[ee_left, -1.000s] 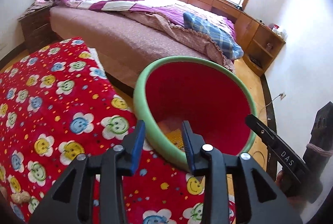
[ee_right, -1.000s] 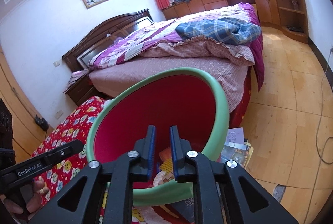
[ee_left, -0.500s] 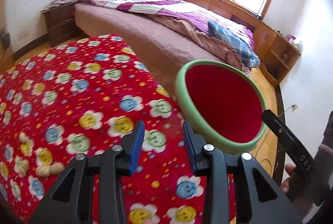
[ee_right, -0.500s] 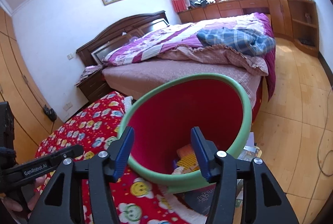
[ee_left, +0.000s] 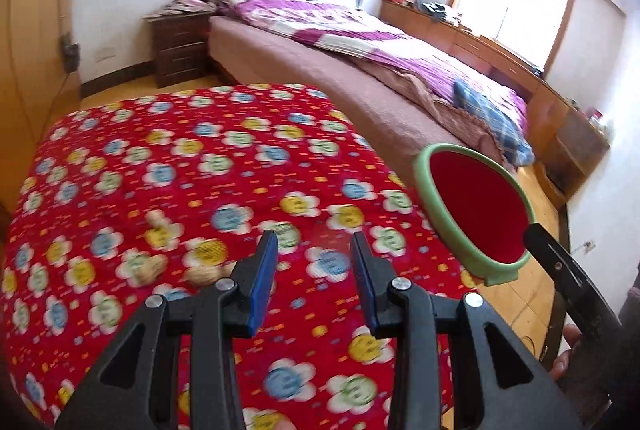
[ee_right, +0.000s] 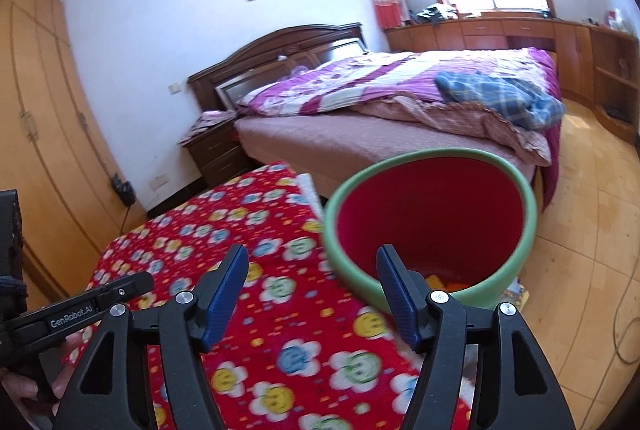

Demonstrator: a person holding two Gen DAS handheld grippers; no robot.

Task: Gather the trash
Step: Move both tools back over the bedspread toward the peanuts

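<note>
Your bed (ee_right: 400, 118) fills the back of the room, and the red flower-print tabletop (ee_left: 160, 170) lies in front of you. The green-rimmed red bin (ee_right: 432, 214) stands just beside the tabletop's edge, some wrappers visible at its bottom. Your right gripper (ee_right: 312, 286) has its jaws spread wide and empty beside the bin; your left gripper (ee_left: 314, 278) is parted, empty, above three blurred peanut shells (ee_left: 150, 270)
</note>
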